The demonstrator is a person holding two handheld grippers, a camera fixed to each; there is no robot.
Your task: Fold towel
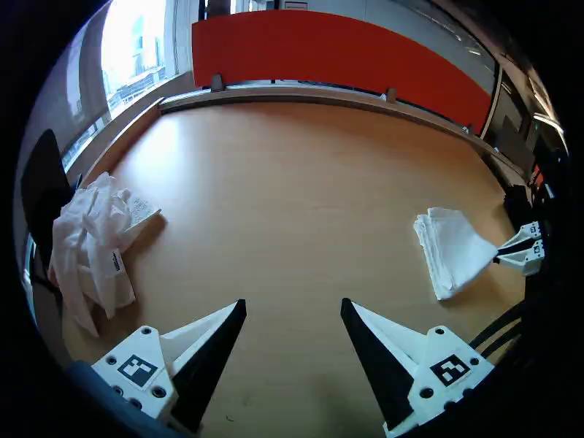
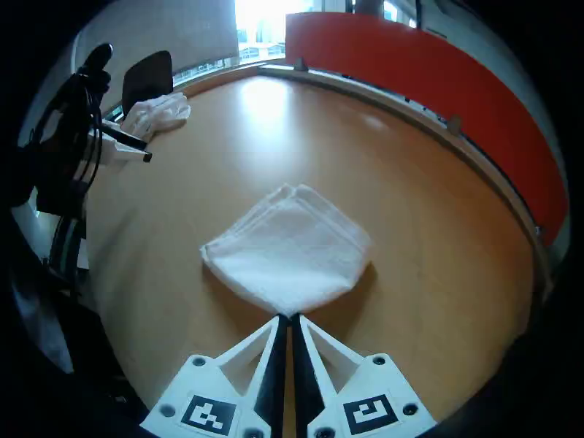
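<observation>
The folded towel [image 2: 292, 248] lies flat on the wooden desk [image 2: 431, 241] directly in front of the right claw [image 2: 290, 321], its nearest corner running right into the claw's tips. That claw's two fingers are drawn together with barely a sliver between them, pinching the towel's pointed corner. The towel is white and terry-textured, folded into a neat square of several layers. It sits like a diamond, with the stacked edges showing along the sides farthest from the claw and a soft shadow under one side. In the left gripper view the left claw [image 1: 292, 310] hangs well apart from the towel, over bare desk. Its fingers are spread wide and hold nothing. Farther from the towel again, past the left claw, a loose heap of white cloths [image 1: 95, 241] sits crumpled at the desk's edge. Beyond the towel, a red screen [image 1: 328, 51] stands along the desk's far rim.
</observation>
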